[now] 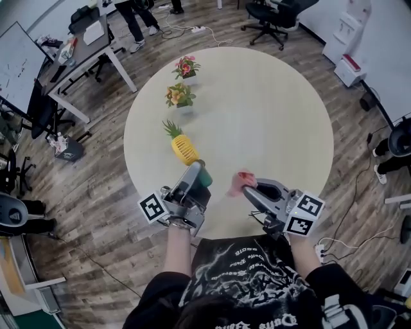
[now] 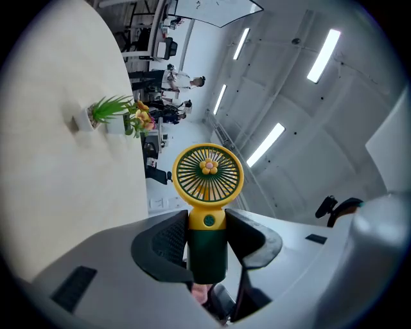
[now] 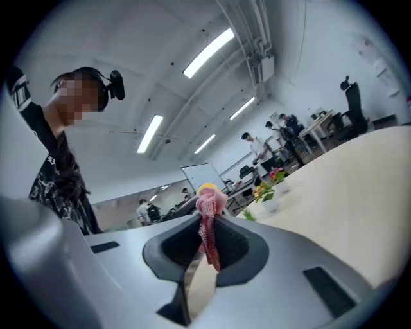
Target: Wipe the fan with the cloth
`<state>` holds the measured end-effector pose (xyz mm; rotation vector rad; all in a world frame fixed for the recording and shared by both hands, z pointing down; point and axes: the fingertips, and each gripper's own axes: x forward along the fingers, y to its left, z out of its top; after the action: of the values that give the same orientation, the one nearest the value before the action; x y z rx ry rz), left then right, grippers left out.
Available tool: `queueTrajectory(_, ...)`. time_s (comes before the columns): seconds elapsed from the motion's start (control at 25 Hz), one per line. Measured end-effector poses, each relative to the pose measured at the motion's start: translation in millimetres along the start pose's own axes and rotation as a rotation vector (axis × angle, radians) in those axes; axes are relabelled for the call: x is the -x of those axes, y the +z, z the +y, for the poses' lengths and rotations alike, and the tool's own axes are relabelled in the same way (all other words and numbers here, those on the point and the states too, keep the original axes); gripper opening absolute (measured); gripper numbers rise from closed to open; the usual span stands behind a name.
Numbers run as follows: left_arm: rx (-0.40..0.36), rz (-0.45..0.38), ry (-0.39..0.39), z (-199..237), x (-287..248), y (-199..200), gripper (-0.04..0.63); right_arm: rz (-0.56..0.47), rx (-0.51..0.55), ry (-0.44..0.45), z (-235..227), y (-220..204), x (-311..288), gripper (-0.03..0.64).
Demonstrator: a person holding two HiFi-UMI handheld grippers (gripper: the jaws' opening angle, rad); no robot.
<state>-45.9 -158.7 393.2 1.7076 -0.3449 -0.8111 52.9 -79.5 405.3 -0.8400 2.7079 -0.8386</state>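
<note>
An open-plan office — desks point(image 1: 83, 48), swivel chairs point(image 1: 273, 16) and a whiteboard point(image 1: 16, 67) surround a round table point(image 1: 270, 109) on a wood floor point(image 1: 96, 193) — strip lights point(image 3: 209, 53) overhead, people point(image 1: 138, 19) standing about.

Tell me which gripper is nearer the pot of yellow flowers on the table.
Left. The left gripper, holding the fan, is nearly in line with the pot of yellow flowers; the right gripper, pinching the pink cloth, is farther off to its right, by the table's near edge.
</note>
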Motion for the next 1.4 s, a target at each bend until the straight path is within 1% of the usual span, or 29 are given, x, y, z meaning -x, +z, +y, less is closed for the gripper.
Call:
queueTrajectory(0.12,-0.036,-0.02,0.065,10.0,8.4,3.5,0.198,-0.094,0.041,-0.178,-31.4,14.8,21.2,0.058)
queueTrajectory(0.24,-0.074,-0.014,0.173,29.5,18.4,1.2,0.198,-0.159,0.055,-0.346,-62.4,24.1,44.5,0.058)
queueTrajectory(0.32,-0.084,-0.003,0.246,44.7,24.2,-4.0,0.198,-0.18,0.046,-0.426,-79.3,25.6,58.2,0.058)
queueTrajectory(0.36,-0.103,0.009,0.292,53.6,28.5,-6.1,0.198,-0.184,0.04,-0.452,-85.1,25.2,63.3,0.058)
queueTrajectory(0.4,-0.15,0.034,0.358,65.5,35.5,-7.1,0.198,-0.185,0.033,-0.473,-89.5,23.9,67.6,0.058)
queueTrajectory(0.52,-0.372,0.163,0.619,104.4,59.9,-9.9,0.198,-0.164,0.015,-0.517,-95.9,14.7,75.5,0.058)
queueTrajectory(0.6,-0.519,0.257,0.766,122.5,69.8,-13.4,0.198,-0.144,0.019,-0.527,-97.3,6.7,75.5,0.058)
queueTrajectory(0.68,-0.65,0.345,0.882,137.7,77.7,-16.0,0.198,-0.126,0.022,-0.53,-96.9,-0.9,72.2,0.058)
queueTrajectory(0.76,-0.735,0.423,0.959,148.9,83.6,-21.4,0.198,-0.1,0.032,-0.533,-93.8,-6.9,68.1,0.058)
queueTrajectory(0.92,-0.909,0.609,1.07,165.6,88.2,-34.8,0.198,-0.03,0.09,-0.532,-88.7,-14.2,62.6,0.058)
queueTrajectory(1.0,-0.98,0.704,1.093,176.1,88.9,-41.0,0.198,-0.019,0.091,-0.528,-88.5,-17.4,60.7,0.058)
queueTrajectory(1.04,-1.003,0.745,1.095,182.0,89.3,-44.3,0.198,-0.016,0.088,-0.528,-88.5,-19.0,60.2,0.058)
queueTrajectory(1.12,-1.031,0.815,1.1,192.5,90.3,-51.2,0.198,-0.005,0.089,-0.533,-88.8,-22.2,60.2,0.058)
queueTrajectory(1.2,-1.044,0.865,1.1,200.5,91.2,-56.7,0.198,0.007,0.1,-0.537,-89.9,-24.1,59.1,0.058)
queueTrajectory(1.28,-1.038,0.893,1.102,206.8,93.4,-60.0,0.198,0.013,0.107,-0.536,-90.8,-25.2,56.3,0.058)
queueTrajectory(1.4,-1.02,0.913,1.126,213.7,100.0,-62.2,0.198,0.022,0.106,-0.538,-91.8,-27.8,54.3,0.058)
